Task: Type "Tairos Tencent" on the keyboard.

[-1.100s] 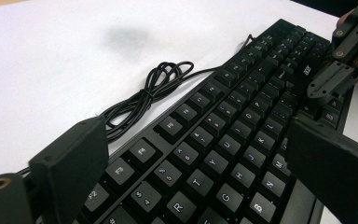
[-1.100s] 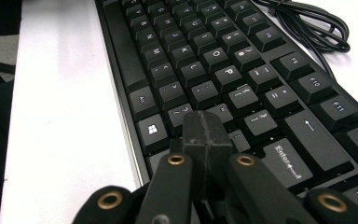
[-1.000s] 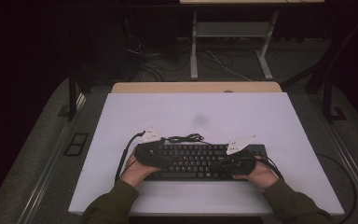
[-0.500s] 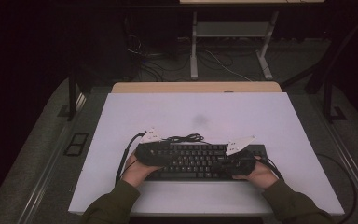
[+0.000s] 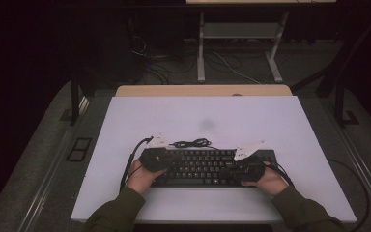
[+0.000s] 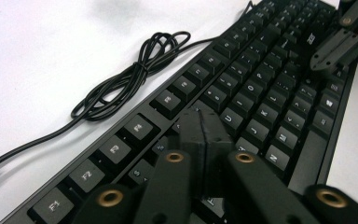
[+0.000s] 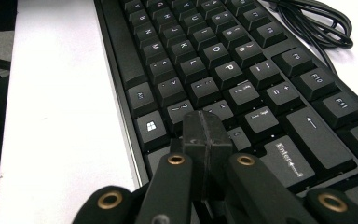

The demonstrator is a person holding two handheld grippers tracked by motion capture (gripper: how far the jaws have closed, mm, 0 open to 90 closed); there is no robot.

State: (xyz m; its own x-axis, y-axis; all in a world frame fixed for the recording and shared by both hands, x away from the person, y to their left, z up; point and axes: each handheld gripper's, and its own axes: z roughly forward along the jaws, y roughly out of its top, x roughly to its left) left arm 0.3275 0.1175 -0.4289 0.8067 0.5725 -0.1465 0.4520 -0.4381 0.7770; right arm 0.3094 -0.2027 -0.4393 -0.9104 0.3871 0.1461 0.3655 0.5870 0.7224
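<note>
Two claws sit over a black keyboard (image 5: 207,166) that lies in the lower middle of the high view, on a white bench (image 5: 212,121), its long side running left to right. The left claw (image 5: 155,158) is over the keyboard's left end and the right claw (image 5: 244,166) over its right end, each held by a hand coming in from the bottom of the frame, the left hand (image 5: 142,176) and right hand (image 5: 265,180) in dark green sleeves. In the left gripper view the claw's two jaws are pressed together with nothing between them, their tip low over the keys in the lower middle of the frame. The right gripper view shows the same: jaws together, empty, just above the keys near the Enter key (image 7: 289,161). A bundled black cable (image 6: 130,77) lies on the bench just beside the keyboard's far edge, at the upper left of the left gripper view
</note>
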